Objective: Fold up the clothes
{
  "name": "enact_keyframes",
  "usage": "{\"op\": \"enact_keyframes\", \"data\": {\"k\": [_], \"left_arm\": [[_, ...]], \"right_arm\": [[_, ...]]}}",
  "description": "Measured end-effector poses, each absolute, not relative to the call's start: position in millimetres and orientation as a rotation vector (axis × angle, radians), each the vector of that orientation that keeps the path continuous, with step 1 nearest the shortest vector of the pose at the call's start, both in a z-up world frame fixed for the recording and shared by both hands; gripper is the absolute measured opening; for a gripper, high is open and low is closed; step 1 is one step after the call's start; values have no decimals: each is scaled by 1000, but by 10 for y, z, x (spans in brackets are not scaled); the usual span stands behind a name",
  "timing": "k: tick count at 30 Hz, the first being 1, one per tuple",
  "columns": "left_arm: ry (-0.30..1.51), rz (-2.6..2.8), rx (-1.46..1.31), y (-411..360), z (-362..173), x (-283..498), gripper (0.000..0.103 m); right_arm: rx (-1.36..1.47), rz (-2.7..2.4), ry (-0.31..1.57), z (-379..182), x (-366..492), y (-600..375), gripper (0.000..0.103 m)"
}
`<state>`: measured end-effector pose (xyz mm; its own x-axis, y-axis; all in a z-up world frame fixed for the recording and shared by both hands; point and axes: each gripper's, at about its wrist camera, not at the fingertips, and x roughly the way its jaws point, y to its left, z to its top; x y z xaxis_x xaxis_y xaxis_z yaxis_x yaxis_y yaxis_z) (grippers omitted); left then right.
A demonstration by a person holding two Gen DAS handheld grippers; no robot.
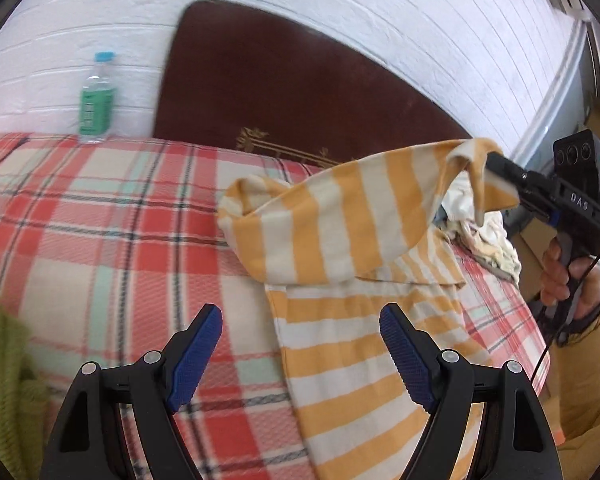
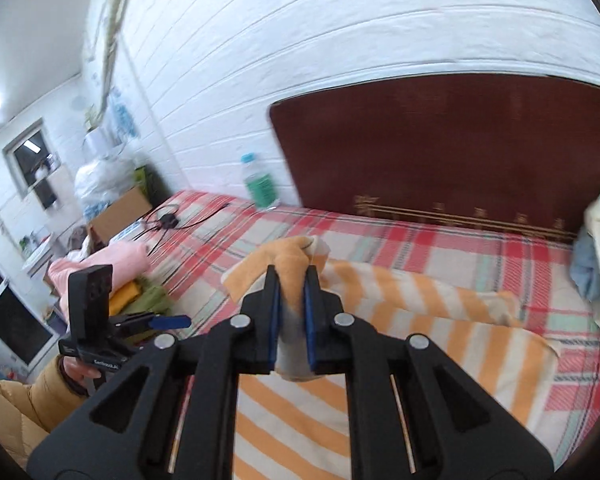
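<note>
Orange-striped shirt spread on plaid bed, right gripper jaws clamped on its lifted corner, left gripper jaws apart above shirt, empty.

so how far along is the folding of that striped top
Partly done. Some clothes already sit stacked at the edge of the bed. In hand: the right tongs are shut on a lifted part of the orange striped top, carrying it over the body; the left tongs hang open above it. Left: laying that part down, the remaining folds, and a crumpled pile by the headboard.
</note>
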<state>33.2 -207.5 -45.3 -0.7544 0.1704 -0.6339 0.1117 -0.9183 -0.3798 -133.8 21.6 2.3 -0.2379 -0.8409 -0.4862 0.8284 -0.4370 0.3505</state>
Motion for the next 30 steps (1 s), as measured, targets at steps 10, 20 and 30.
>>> {"op": "enact_keyframes", "data": {"k": [10, 20, 30], "left_arm": [[-429, 2788, -1256, -1820, -634, -353, 83], [-296, 2887, -1475, -1925, -965, -603, 79], [-545, 3038, -1469, -2393, -989, -459, 64]], "right_arm": [[1044, -1875, -218, -764, -1932, 714, 12], [1100, -1860, -264, -1047, -2125, 842, 13], [1185, -1923, -256, -1327, -2200, 1056, 27]]}}
